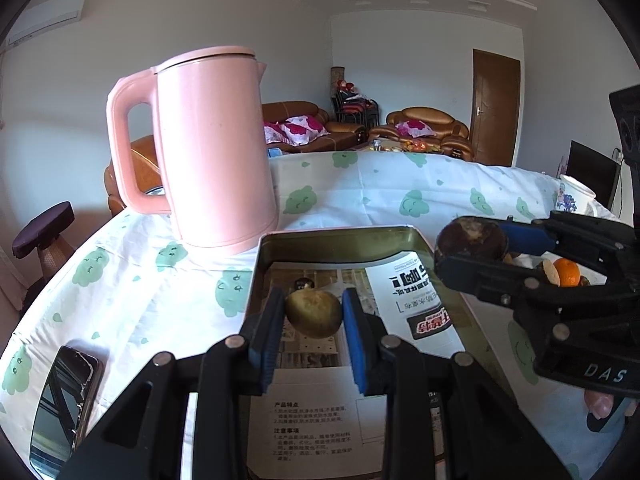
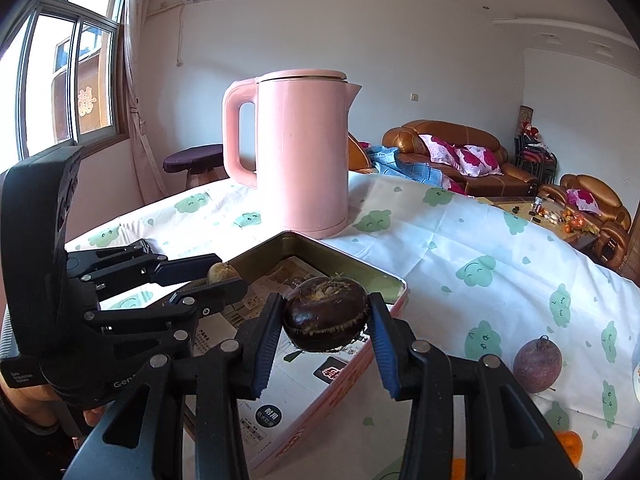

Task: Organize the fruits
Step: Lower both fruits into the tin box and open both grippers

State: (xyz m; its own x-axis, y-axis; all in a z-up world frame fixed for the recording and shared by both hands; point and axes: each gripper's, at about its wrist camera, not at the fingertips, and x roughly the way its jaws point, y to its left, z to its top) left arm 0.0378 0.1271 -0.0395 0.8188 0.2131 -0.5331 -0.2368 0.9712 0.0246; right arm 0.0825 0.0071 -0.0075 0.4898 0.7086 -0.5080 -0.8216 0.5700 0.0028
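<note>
My left gripper (image 1: 314, 314) is shut on a small yellow-brown fruit (image 1: 314, 312) and holds it over the open metal tin (image 1: 336, 236), which is lined with printed paper. My right gripper (image 2: 326, 320) is shut on a dark brown round fruit (image 2: 325, 318), held above the tin's near corner (image 2: 394, 280). From the left wrist the right gripper (image 1: 472, 248) comes in from the right with the dark fruit (image 1: 470, 242). From the right wrist the left gripper (image 2: 218, 276) and its yellowish fruit (image 2: 220, 273) show at the left.
A pink kettle (image 1: 216, 148) stands just behind the tin on the cloud-print cloth. A phone (image 1: 64, 404) lies at the near left. A purple fruit (image 2: 537, 366) sits right of the tin, with an orange (image 1: 568, 272) and a paper cup (image 1: 574, 196) further right.
</note>
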